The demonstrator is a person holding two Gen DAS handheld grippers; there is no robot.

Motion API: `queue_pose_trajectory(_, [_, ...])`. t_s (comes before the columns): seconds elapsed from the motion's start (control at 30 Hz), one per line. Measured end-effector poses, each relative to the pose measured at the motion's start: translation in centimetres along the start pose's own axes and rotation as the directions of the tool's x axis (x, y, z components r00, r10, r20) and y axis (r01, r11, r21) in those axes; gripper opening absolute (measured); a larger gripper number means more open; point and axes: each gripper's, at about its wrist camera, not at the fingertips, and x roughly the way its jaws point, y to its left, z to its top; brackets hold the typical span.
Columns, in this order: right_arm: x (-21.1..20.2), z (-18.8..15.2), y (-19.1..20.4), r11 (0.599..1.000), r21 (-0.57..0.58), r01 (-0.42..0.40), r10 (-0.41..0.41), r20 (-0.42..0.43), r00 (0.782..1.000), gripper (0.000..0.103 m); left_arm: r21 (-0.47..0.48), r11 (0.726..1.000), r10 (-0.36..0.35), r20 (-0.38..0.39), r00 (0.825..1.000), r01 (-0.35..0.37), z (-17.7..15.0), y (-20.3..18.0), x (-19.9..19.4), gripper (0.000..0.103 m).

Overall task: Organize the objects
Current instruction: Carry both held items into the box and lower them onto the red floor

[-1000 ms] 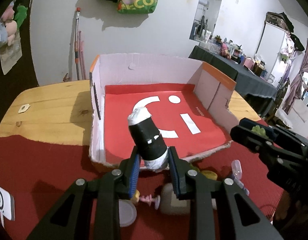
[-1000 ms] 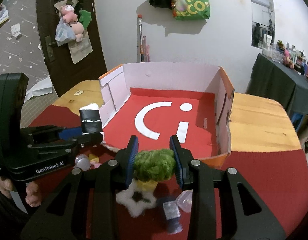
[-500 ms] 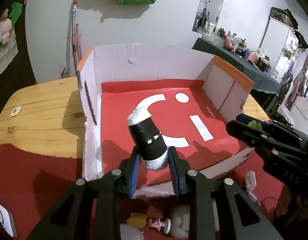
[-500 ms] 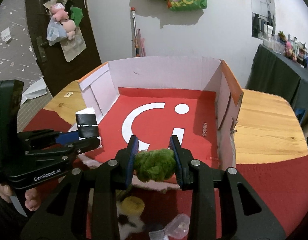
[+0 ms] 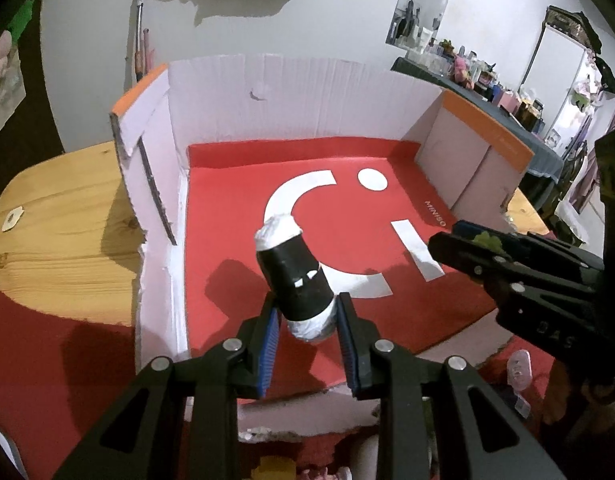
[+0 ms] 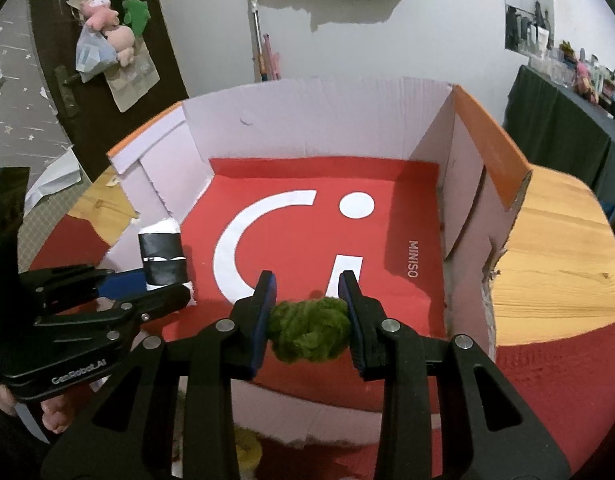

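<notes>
Both claws loaded over the box (image 6: 327,120)
Left gripper (image 5: 307,328) pinches a stiff, light black-and-white roll (image 5: 293,276) low down; right gripper (image 6: 309,312) squeezes a soft green pom-pom (image 6: 309,330) mid-body.

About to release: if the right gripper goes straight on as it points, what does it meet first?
Probably the box's red floor; the right gripper, shut on the green fuzzy ball, points down into the box, nothing between. Depth is uncertain.

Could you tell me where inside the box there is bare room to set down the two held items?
The cardboard box has nothing lying on its red floor from the back wall to the torn front edge. The left gripper holds the black-and-white roll; the right gripper holds the green fuzzy ball. Small clutter crowds the cloth before the box.
</notes>
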Motion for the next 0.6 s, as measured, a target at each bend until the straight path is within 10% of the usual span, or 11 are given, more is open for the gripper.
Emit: queue_pose_trajectory(0.6, [2.9, -0.8, -0.5, 0.999, -0.006, 0.032, -0.032, -0.095, 0.995, 0.031, 0.013, 1.000, 0.003, -0.037, 0.999, -0.003, -0.2, 0.0, 1.1, 0.029])
